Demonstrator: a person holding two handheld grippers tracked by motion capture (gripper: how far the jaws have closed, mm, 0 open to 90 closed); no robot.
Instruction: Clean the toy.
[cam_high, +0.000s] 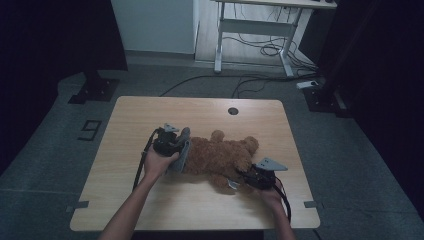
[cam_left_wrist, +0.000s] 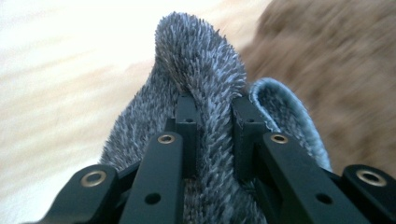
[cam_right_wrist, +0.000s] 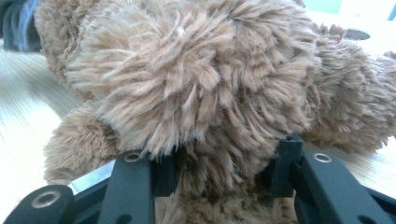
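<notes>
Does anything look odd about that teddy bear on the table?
The brown plush teddy bear lies flat on the wooden table, not sitting up. A grey fuzzy garment is bunched at one end, half on. The left gripper pinches that fabric; the right gripper clamps the bear's fur.

Brown teddy bear (cam_high: 222, 157) lying on wooden table (cam_high: 150, 115) — left tongs (cam_high: 176, 145) at grey cloth (cam_high: 183, 152), right tongs (cam_high: 245, 176) at its leg

Lab or office: grey carpet, height-adjustable desk (cam_high: 260, 30), floor cables (cam_high: 240, 80)
</notes>
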